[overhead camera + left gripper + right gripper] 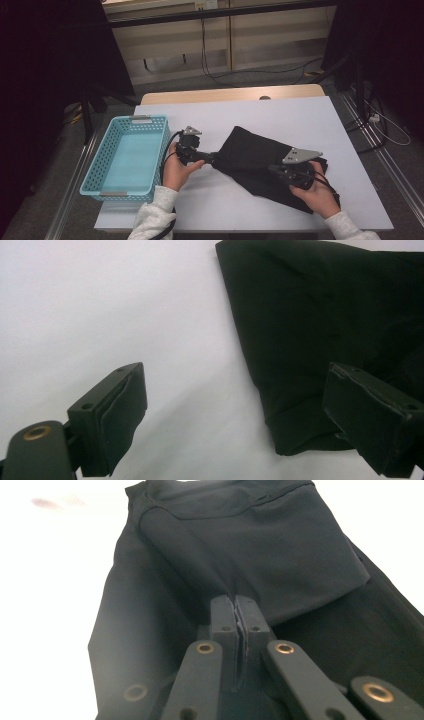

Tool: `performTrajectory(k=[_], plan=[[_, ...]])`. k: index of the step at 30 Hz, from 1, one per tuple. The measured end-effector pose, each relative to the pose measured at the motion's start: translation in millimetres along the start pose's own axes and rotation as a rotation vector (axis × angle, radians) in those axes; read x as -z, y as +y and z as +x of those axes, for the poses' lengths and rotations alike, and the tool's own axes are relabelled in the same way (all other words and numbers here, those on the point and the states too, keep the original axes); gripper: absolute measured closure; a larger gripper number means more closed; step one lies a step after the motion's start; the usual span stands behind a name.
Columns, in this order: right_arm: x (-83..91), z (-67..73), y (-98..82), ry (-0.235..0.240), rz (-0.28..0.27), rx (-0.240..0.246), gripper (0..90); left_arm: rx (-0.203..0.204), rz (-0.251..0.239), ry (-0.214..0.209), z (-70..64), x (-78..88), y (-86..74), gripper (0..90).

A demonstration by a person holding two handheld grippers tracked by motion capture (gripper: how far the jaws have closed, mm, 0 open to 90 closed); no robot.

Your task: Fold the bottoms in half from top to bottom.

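Note:
A black cloth (255, 150) lies folded on the white table (300, 112), right of centre. My left gripper (215, 159) is at the cloth's left corner and points right. In the left gripper view the left gripper (235, 405) is open, one jaw over bare table and the other over the edge of the cloth (320, 315). My right gripper (272, 169) lies low over the cloth's near right part. In the right gripper view the right gripper (235, 605) is shut, and a fold of the cloth (240, 540) runs up into its tips.
A light blue perforated basket (90, 172) stands at the table's left edge, with nothing in it. Bare white tabletop lies behind the cloth and in front of it. Cables trail across the floor beyond the table's far edge.

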State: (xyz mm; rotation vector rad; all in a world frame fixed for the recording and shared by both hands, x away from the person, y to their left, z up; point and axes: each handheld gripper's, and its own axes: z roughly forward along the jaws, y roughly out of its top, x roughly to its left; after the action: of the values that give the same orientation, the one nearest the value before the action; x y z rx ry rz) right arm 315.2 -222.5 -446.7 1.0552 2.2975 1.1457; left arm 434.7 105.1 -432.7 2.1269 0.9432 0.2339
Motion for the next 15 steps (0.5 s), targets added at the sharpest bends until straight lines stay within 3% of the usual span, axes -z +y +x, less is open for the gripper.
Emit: performTrajectory(k=[15], plan=[[9.3,-3.9,-4.9,-0.008,-0.007,-0.019,88.4,0.005,0.0,-0.004,-0.3,-3.0,1.0,10.5]])
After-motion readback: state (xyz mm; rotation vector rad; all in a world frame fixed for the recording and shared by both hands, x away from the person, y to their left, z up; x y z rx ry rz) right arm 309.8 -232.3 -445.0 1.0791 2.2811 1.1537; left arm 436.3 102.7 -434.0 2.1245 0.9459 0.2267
